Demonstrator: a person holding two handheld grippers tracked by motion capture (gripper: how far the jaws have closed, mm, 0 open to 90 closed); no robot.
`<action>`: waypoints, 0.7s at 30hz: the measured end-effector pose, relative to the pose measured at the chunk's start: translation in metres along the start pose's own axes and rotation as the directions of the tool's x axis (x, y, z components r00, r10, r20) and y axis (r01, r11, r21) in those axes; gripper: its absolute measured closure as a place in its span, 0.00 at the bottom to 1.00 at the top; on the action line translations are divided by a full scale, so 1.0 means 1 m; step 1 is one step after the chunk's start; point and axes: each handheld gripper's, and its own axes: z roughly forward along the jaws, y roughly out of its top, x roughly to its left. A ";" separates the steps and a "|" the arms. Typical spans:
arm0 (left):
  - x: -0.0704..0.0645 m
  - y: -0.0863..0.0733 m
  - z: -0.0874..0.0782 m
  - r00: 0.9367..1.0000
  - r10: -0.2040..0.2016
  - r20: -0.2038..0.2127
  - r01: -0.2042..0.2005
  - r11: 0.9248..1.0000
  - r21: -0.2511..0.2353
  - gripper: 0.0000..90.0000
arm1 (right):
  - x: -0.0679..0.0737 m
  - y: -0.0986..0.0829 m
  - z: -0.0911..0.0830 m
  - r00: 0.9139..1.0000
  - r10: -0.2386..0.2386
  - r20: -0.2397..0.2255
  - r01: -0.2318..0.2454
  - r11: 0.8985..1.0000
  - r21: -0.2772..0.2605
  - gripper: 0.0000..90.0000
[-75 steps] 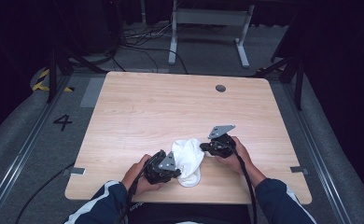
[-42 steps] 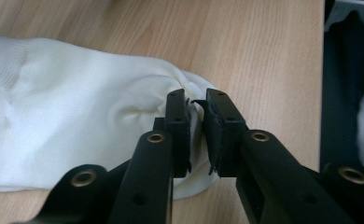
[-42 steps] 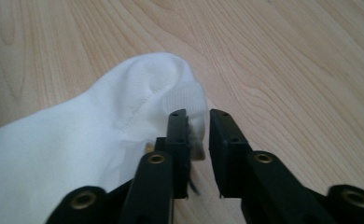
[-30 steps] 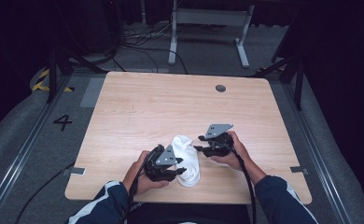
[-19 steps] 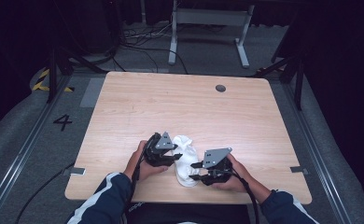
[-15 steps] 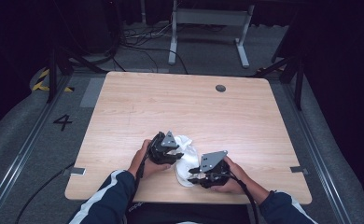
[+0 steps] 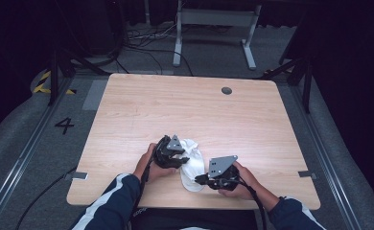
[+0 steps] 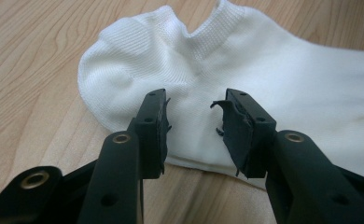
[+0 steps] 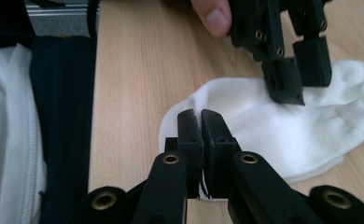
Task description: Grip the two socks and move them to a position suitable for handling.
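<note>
so there's one white sock (image 7: pixel 191 163) lying flat near the front edge of the wooden table (image 7: pixel 190 115), right between the two grippers; the right gripper (image 9: pixel 201 122) has its jaws pinched together on the toe end, looks like it's got a fold of fabric nipped between them, probably to anchor or lift that end; the left gripper (image 8: pixel 195 122) sits over the heel and cuff area with its jaws spread apart, sock fabric showing in the gap, not biting anything yet; my guess is it's lining up for a grab on that end so the sock can be folded or stretched between the two; count: one sock, two grippers, two hands, one table; the sock's cuff opening points away from the left gripper.
</note>
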 end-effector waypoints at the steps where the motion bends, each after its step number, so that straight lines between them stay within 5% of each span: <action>1: 0.000 0.000 0.000 1.000 0.001 0.002 -0.001 1.000 0.003 0.67 | 0.001 0.001 -0.002 1.000 -0.003 0.004 0.003 1.000 -0.001 0.97; 5: -0.001 0.002 -0.003 1.000 0.002 -0.009 -0.002 1.000 0.015 0.60 | 0.012 0.003 0.002 1.000 -0.022 -0.007 0.022 0.999 0.040 0.97; 8: -0.002 0.006 -0.012 1.000 -0.028 -0.001 0.028 0.999 -0.029 0.50 | 0.017 0.001 0.006 0.999 -0.008 -0.037 0.010 0.998 0.055 0.91; 21: -0.031 0.000 -0.005 0.995 0.085 0.061 -0.088 0.995 0.051 0.48 | 0.026 -0.013 0.011 0.992 0.011 -0.128 0.002 0.995 0.101 0.65</action>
